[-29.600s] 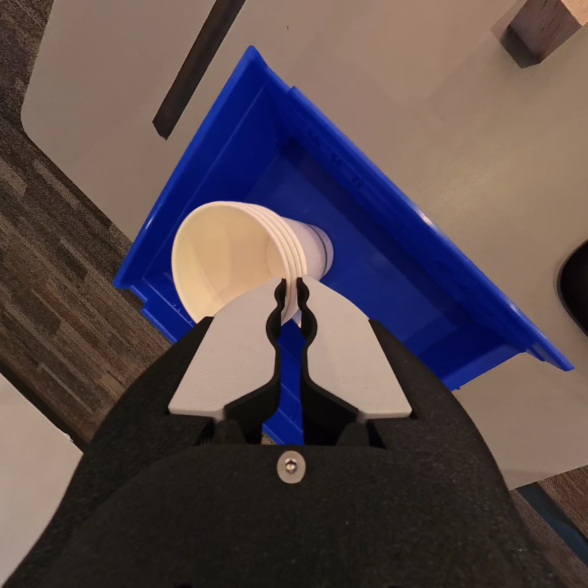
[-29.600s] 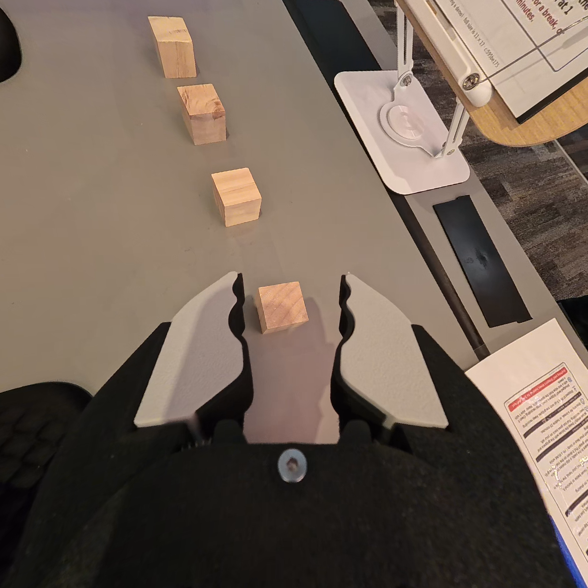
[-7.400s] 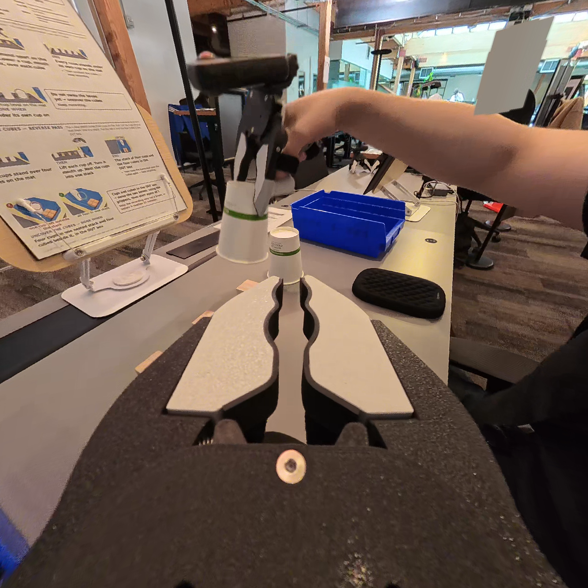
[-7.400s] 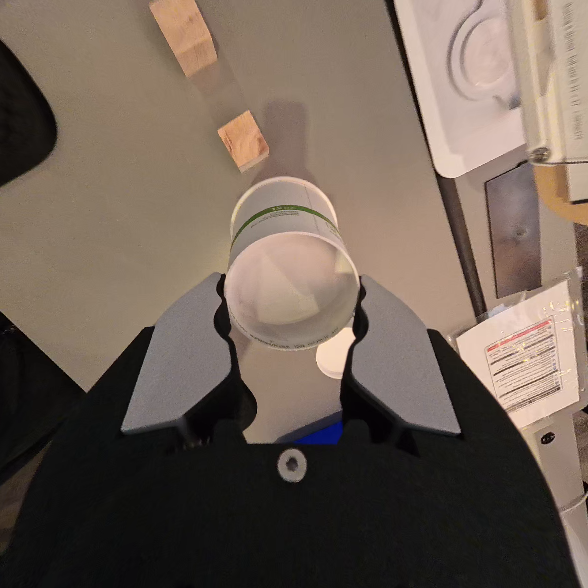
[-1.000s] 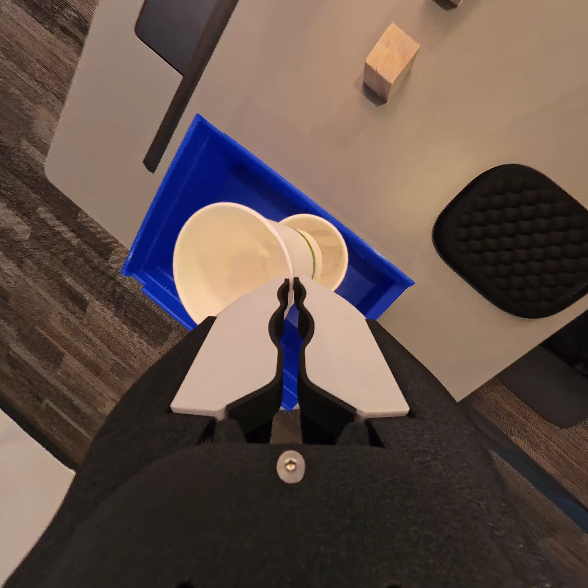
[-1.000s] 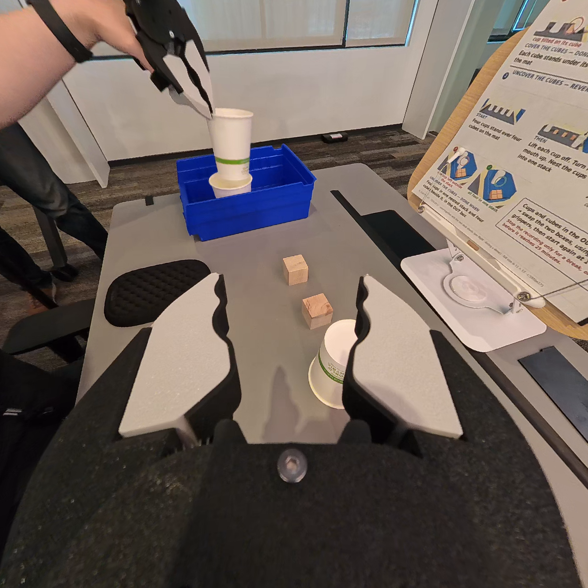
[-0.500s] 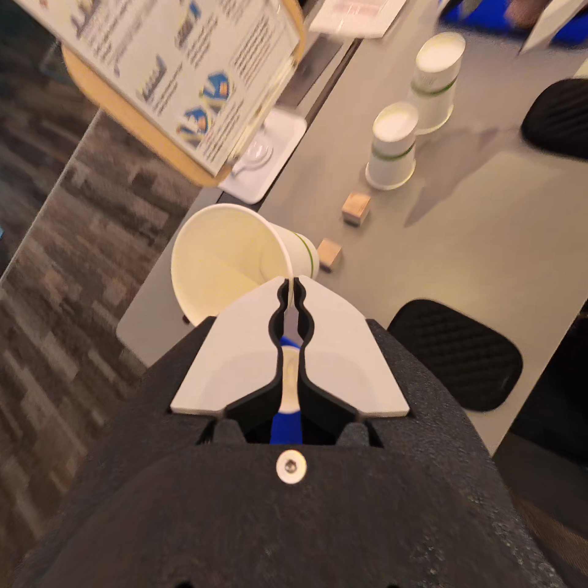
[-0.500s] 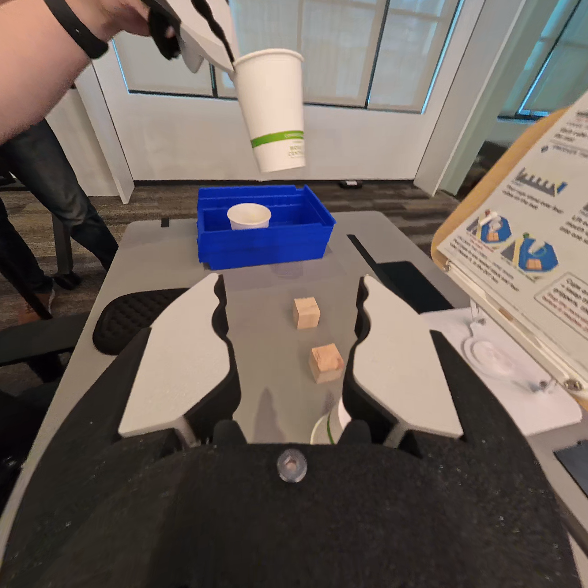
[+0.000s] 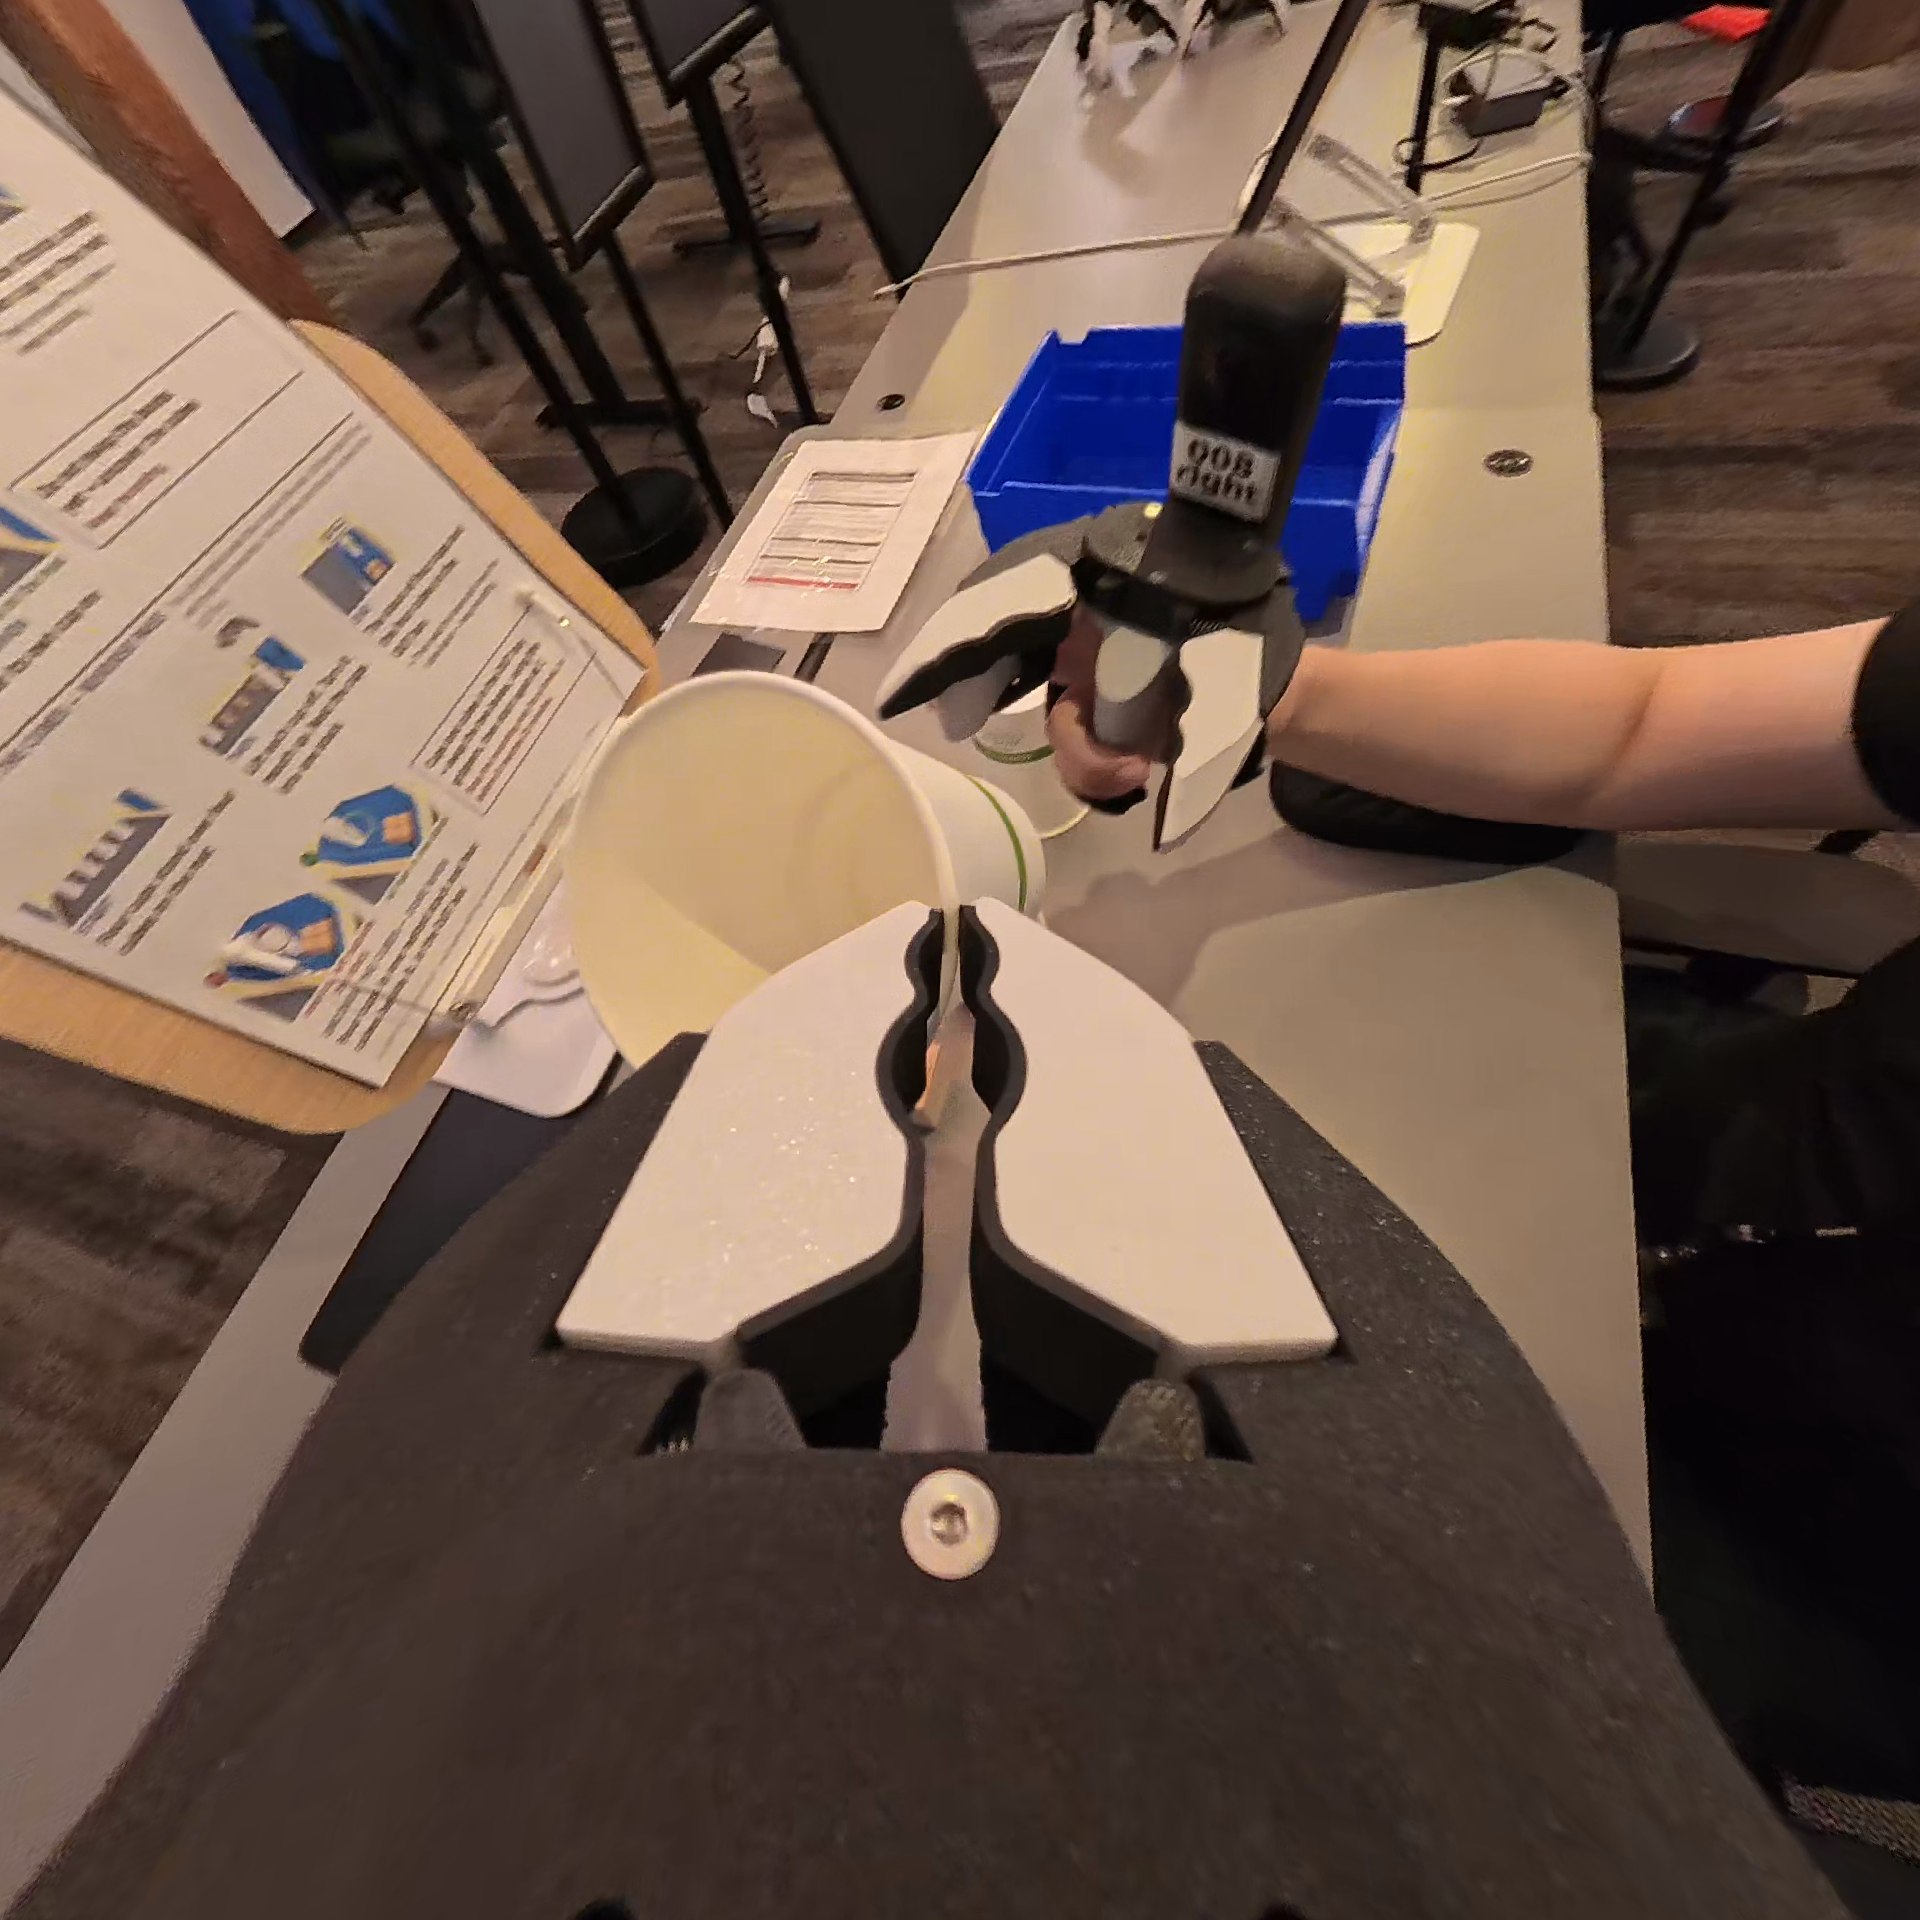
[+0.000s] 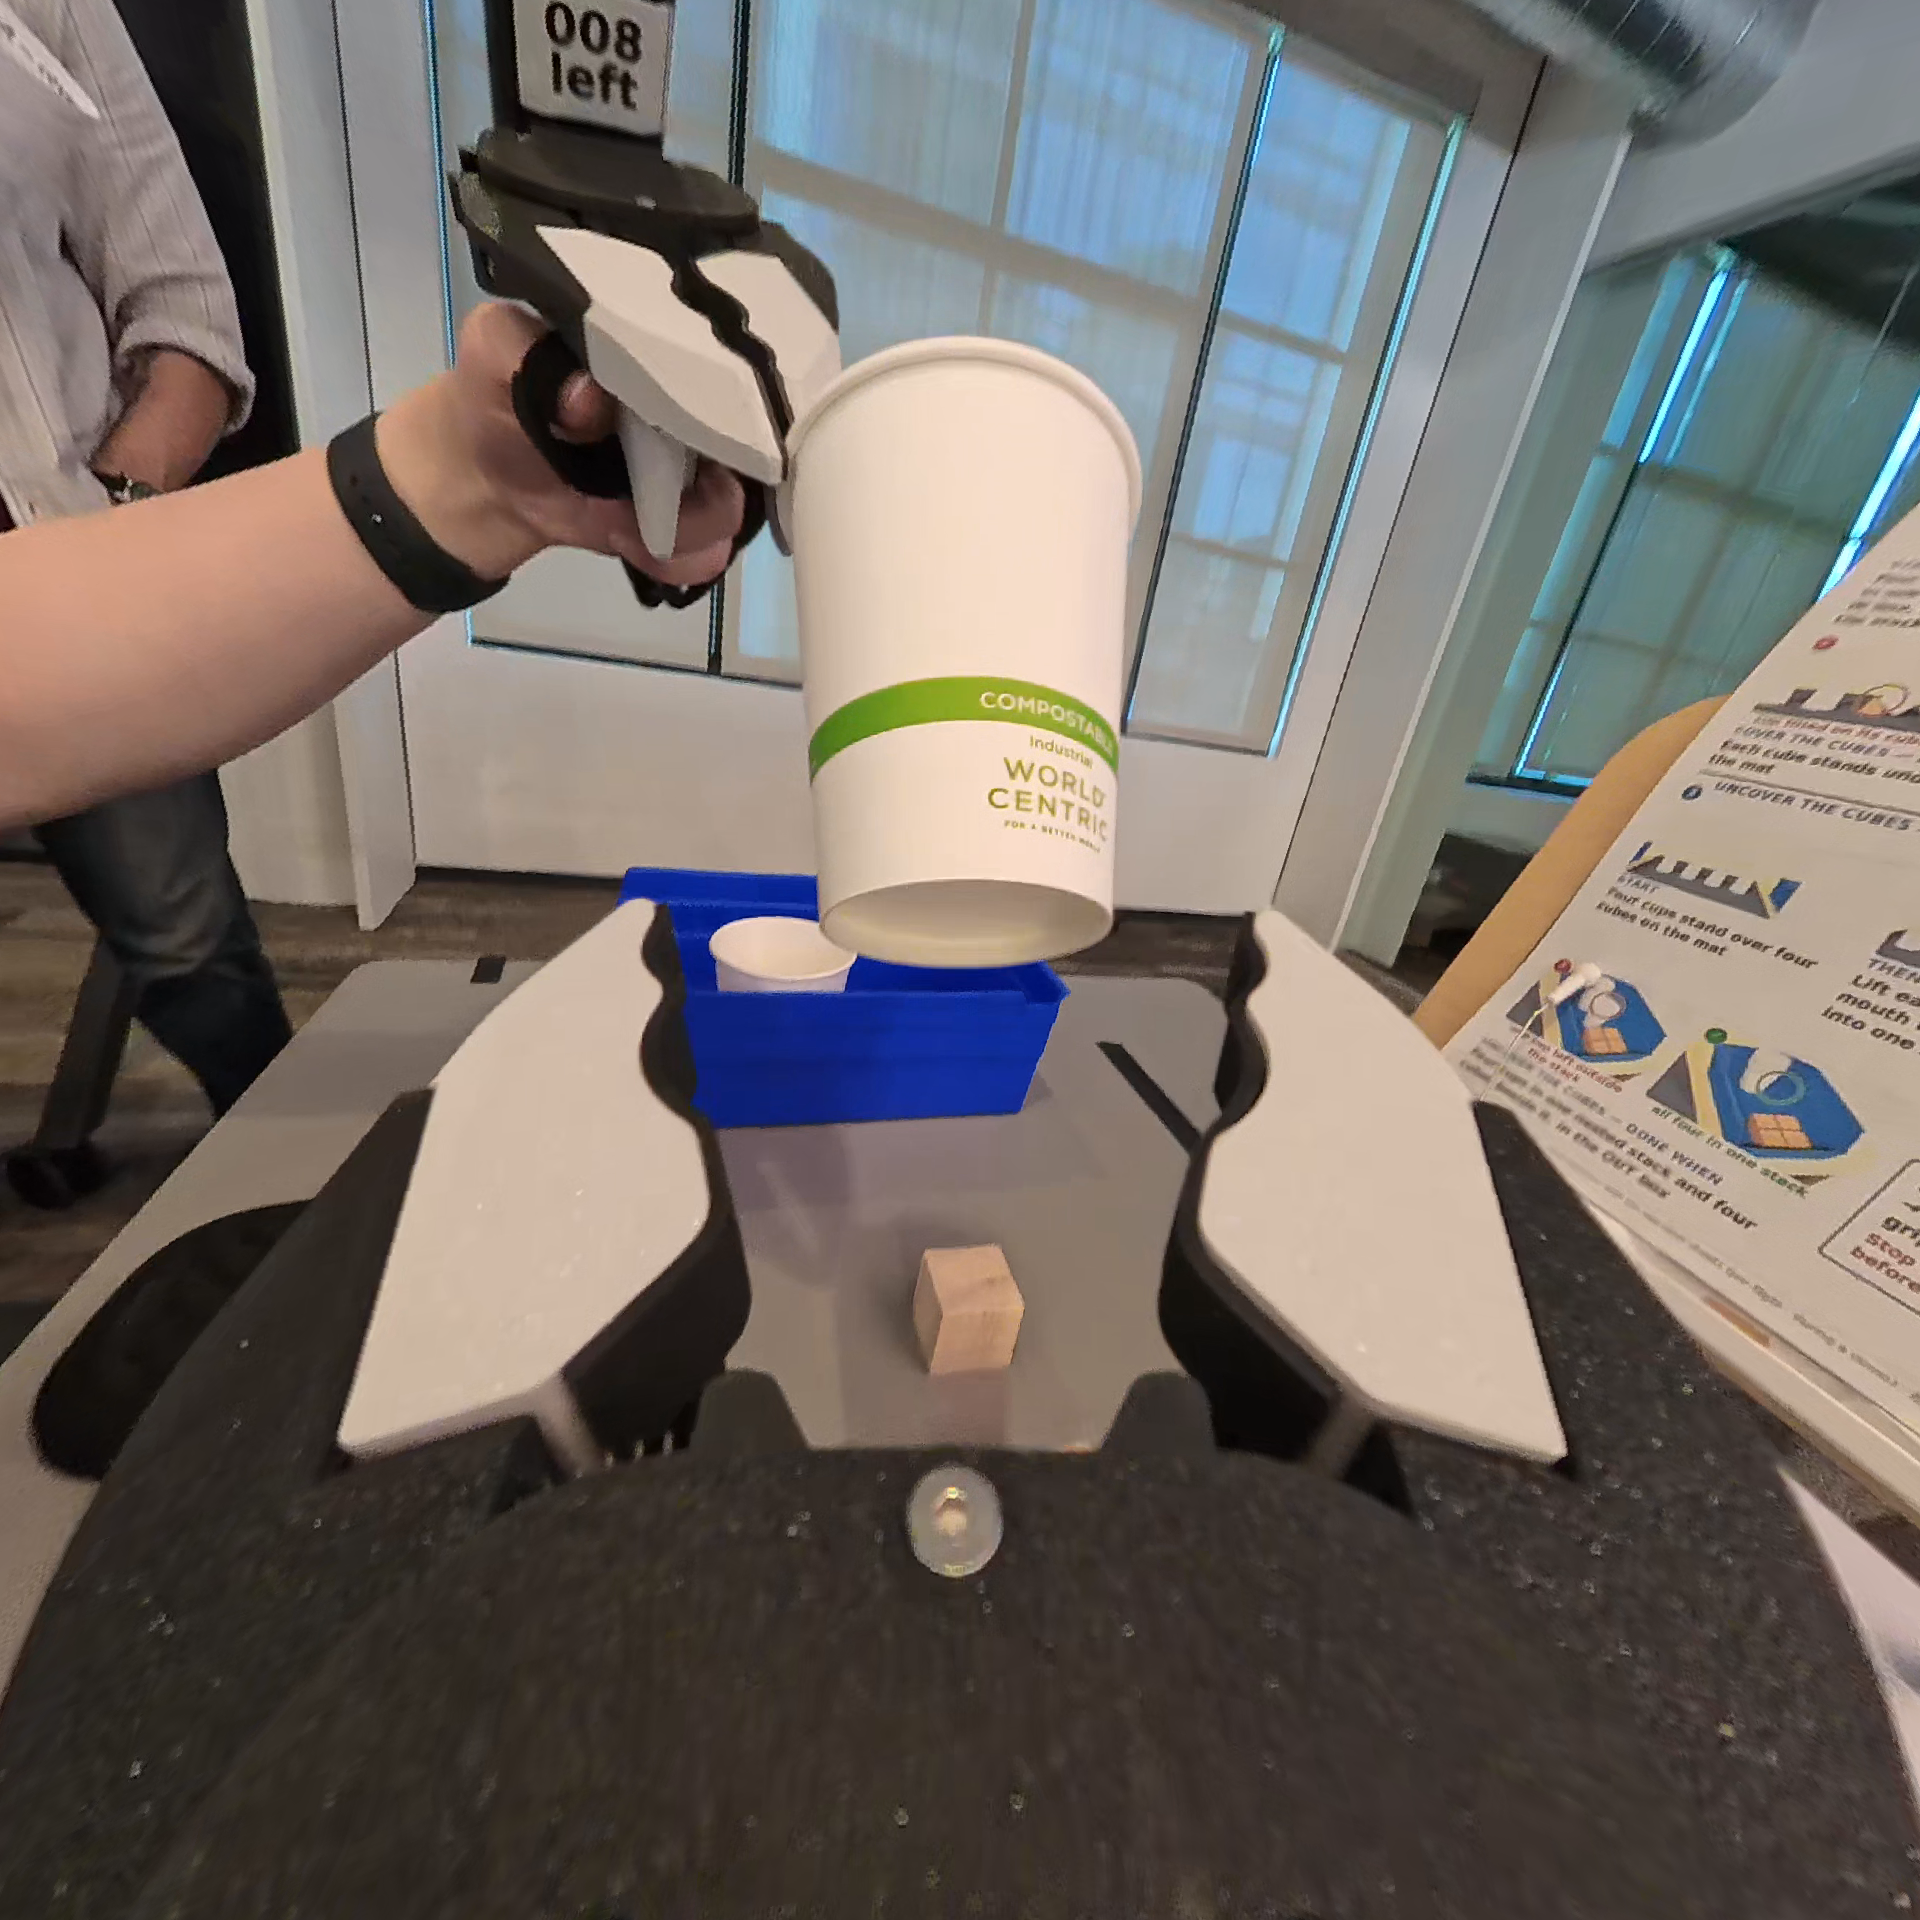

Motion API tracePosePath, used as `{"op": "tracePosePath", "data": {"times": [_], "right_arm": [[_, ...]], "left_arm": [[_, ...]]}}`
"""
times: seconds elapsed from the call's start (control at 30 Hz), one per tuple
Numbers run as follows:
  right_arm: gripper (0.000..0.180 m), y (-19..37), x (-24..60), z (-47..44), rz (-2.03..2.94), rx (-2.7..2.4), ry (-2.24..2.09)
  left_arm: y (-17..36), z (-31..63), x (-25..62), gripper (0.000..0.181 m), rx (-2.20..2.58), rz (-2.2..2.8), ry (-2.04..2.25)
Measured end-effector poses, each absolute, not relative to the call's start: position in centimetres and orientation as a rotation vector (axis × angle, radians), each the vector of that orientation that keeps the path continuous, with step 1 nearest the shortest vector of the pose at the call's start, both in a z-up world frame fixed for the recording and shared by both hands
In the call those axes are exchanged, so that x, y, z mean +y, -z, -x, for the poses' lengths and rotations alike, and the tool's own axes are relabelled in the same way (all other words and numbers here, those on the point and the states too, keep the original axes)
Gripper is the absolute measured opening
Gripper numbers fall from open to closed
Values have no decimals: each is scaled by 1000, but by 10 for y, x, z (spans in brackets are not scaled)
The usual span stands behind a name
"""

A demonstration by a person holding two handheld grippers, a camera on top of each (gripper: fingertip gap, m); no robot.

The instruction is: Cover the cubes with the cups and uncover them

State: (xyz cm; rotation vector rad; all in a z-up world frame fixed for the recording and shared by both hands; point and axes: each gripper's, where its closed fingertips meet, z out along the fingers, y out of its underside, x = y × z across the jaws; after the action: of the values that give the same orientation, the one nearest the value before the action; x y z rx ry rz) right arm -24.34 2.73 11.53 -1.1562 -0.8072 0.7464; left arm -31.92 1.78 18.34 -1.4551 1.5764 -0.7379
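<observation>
A: Left gripper (image 10: 774, 416), upper left of the right wrist view. Jaws pinched on the rim of a white paper cup (image 10: 961, 644) with a green band. Cup hangs mouth up, base down, upper centre of frame, clear of the table (image 10: 831, 1247).

B: Confirmed from the left wrist view: rim wall caught between the closed tips, cup (image 9: 769, 831) opening toward the lens at centre left. Right gripper (image 10: 951, 1049)?

A: Jaws spread wide, holding nothing. In its own view the cup's base sits just above the gap between them, toward the top; long axis near vertical, slightly tilted.

B: So the cup lies ahead of and above the open fingers. Likely a handover: right takes the body, then it has to be turned mouth down. Judgement only.

A: Agreed. One bare wooden cube (image 10: 966, 1309) low in the frame, between the right fingers, on the table, well below the cup. Target, I would guess.

B: A second cup (image 10: 779, 951) stands mouth up in the blue bin (image 10: 862, 1060) behind, mid-frame. In the left view an inverted cup (image 9: 1013, 743) shows partly behind the right gripper (image 9: 1070, 748), centre right.

A: Right gripper is the nearer one to the cube.
</observation>
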Motion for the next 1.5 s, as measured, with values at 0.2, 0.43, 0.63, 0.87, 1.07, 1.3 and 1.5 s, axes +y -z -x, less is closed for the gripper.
{"op": "tracePosePath", "data": {"times": [0.2,0.43,0.63,0.87,1.07,1.3,1.5], "right_arm": [[107,-118,29,247,1080,-737,-723],[103,-125,26,249,1050,-671,-733],[85,-122,27,251,1064,-675,-756],[77,-119,24,252,1078,-739,-743],[77,-109,21,252,1157,-904,-684],[76,-112,19,245,1148,-938,-609],[81,-123,15,243,1100,-865,-744]], "left_arm": [[-184,299,8,2,1600,1405,802],[-182,289,1,2,1614,1379,861],[-179,287,-2,2,1627,1375,870],[-174,291,-6,3,1643,1379,877],[-138,294,-7,8,1721,1472,774],[-136,288,-14,2,1637,1419,907],[-148,288,-21,2,1550,1324,1042]]}}
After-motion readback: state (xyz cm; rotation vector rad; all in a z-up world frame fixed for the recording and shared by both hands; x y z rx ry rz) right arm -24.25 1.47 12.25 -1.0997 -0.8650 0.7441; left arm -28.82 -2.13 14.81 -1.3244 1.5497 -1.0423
